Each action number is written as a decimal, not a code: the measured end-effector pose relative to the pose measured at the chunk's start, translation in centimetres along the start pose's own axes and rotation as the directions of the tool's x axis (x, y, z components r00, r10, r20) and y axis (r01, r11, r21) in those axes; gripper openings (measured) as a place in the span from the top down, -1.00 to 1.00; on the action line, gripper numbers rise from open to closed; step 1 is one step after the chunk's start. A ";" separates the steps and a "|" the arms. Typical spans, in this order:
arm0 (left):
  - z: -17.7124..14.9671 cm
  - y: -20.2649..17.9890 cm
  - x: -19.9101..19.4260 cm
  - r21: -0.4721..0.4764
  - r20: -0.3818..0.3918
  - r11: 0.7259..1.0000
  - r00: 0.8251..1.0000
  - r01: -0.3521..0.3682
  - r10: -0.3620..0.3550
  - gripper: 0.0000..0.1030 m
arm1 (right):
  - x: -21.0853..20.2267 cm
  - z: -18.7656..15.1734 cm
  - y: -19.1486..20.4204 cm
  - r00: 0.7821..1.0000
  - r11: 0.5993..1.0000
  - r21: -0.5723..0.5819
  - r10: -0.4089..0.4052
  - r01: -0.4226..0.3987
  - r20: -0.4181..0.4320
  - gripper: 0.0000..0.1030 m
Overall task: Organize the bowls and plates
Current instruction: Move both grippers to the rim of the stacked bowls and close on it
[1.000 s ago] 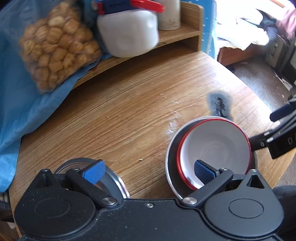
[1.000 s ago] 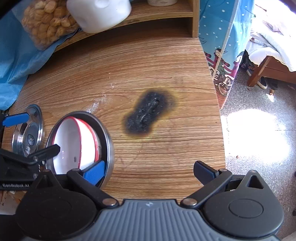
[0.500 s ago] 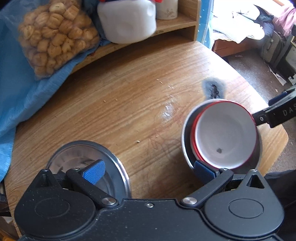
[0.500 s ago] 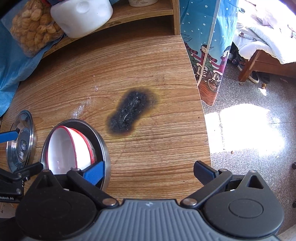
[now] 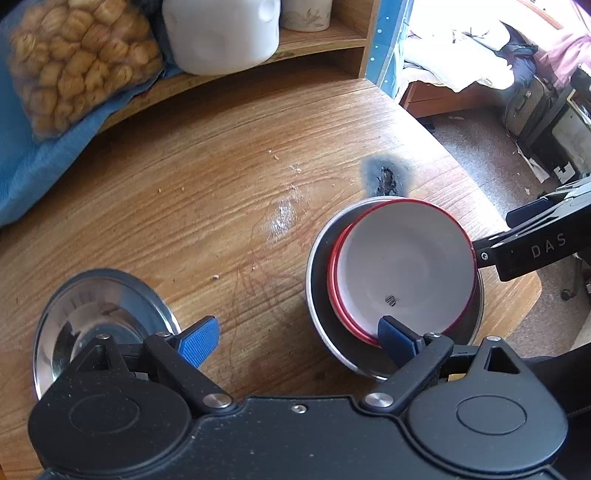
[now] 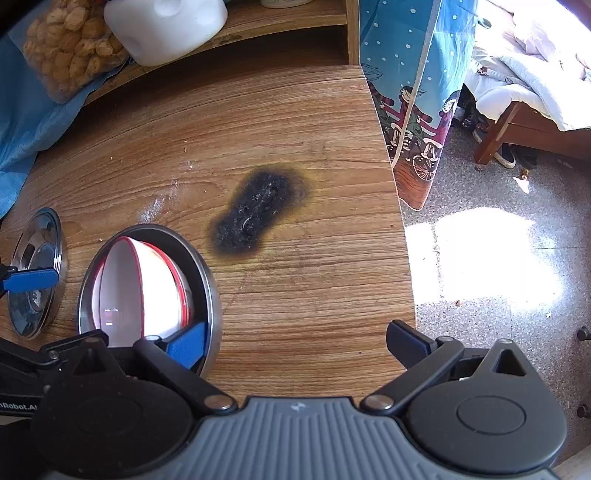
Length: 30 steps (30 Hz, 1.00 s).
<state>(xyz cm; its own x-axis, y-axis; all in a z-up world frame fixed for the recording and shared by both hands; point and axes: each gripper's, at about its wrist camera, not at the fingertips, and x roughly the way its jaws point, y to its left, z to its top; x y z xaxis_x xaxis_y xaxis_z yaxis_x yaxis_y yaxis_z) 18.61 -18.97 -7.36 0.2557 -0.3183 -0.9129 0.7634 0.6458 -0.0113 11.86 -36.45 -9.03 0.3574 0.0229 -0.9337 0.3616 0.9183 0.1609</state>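
A steel bowl (image 5: 317,280) stands on the wooden table with white red-rimmed bowls (image 5: 402,258) nested in it. A flat steel plate (image 5: 96,306) lies apart to its left. My left gripper (image 5: 297,338) hovers over the bare wood between them. Its jaws are closing but still wide, with nothing between them. Its right finger (image 5: 395,334) is at the near rim of the red-rimmed bowls. My right gripper (image 6: 295,343) is open over the table. Its left finger (image 6: 184,347) overlaps the steel bowl's rim (image 6: 210,280), and the white bowls (image 6: 118,288) show beside it.
A black burn mark (image 6: 258,210) scars the wood beyond the bowls. At the back, a shelf (image 5: 317,40) holds a white jug (image 5: 221,33); a bag of snacks (image 5: 77,62) lies on blue cloth (image 5: 33,173). The table's right edge (image 6: 402,229) drops to the floor beside a blue curtain (image 6: 402,74).
The left view has shifted, so more of the steel plate shows. My left gripper's right finger has moved from inside the white bowl to its near rim. The left fingers stand slightly closer together.
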 end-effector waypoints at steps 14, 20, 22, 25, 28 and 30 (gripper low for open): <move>-0.8 1.2 0.7 -0.098 -0.052 0.995 0.998 0.023 -0.028 -0.78 | 0.8 0.1 0.3 1.000 1.000 -0.026 -0.015 0.014 -0.024 -0.99; -0.9 1.0 1.0 -0.120 -0.056 0.989 0.994 0.087 -0.094 -0.41 | 0.7 0.0 0.4 1.000 0.999 -0.037 -0.003 0.002 -0.023 -0.91; -0.8 0.9 1.2 -0.120 -0.057 0.986 0.991 0.116 -0.123 -0.21 | 0.6 -0.1 0.3 0.999 0.999 -0.032 0.024 -0.024 -0.022 -0.77; -0.8 0.8 1.4 -0.127 -0.049 0.974 0.979 0.188 -0.196 0.22 | 0.5 -0.2 0.2 0.998 0.998 -0.026 0.051 -0.051 -0.021 -0.66; -0.9 0.7 1.7 -0.135 -0.038 0.964 0.971 0.229 -0.236 0.42 | 0.5 -0.3 -0.1 0.997 0.997 -0.010 0.080 -0.081 -0.021 -0.56; -1.0 0.8 1.8 -0.143 -0.034 0.961 0.969 0.237 -0.244 0.43 | 0.6 -0.4 -0.2 0.995 0.995 0.001 0.095 -0.095 -0.022 -0.53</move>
<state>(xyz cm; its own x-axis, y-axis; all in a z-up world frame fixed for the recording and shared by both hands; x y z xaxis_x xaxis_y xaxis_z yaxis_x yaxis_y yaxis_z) 19.13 -18.31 -9.46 0.0414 -0.4426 -0.8957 0.7094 0.6444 -0.2856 11.66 -36.50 -9.71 0.3715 0.1189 -0.9208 0.3267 0.9116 0.2495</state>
